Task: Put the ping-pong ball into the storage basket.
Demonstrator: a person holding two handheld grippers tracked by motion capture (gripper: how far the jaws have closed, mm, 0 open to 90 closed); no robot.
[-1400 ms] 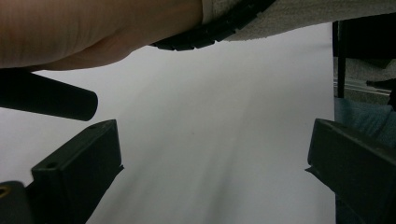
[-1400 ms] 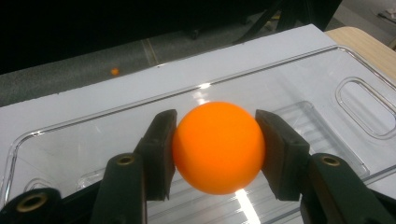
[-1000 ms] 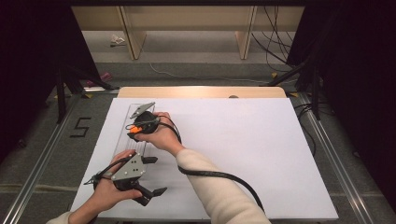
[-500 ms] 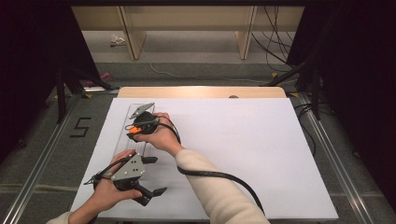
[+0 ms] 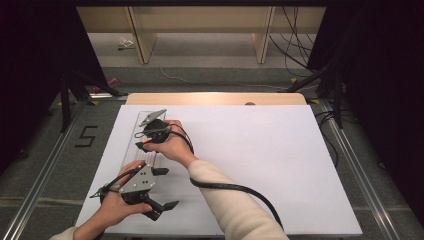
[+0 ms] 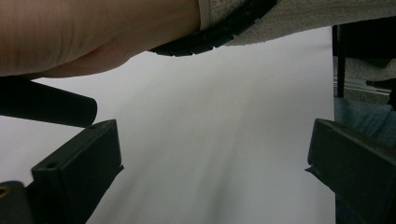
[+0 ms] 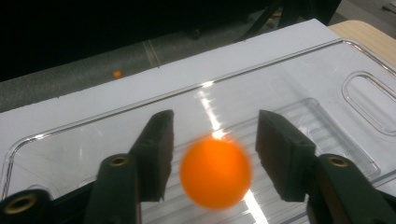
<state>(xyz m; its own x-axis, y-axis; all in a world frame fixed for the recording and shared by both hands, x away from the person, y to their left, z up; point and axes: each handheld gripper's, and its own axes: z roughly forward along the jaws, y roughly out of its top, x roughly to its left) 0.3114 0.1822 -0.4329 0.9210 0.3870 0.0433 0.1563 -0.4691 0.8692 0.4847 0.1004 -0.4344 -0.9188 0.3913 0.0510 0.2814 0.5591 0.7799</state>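
Change since the earlier frame: right gripper (image 7: 212, 154) jaws have just been opening; orange ball (image 7: 215, 171), blurred, sits between the pads, clear of both. Location: over the clear plastic tray (image 7: 299, 74) on the white surface (image 5: 260, 160). Left gripper (image 6: 212, 182): jaws wide apart, nothing held, near the surface's front edge.

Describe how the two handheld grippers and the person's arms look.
The left gripper is black, with two blocky jaws and a grey three-cornered plate on top. The right gripper is also black, with flat rectangular pads, brass-coloured pivot holes and its own grey plate. A thick black ribbed cable trails along the cream knit sleeve.
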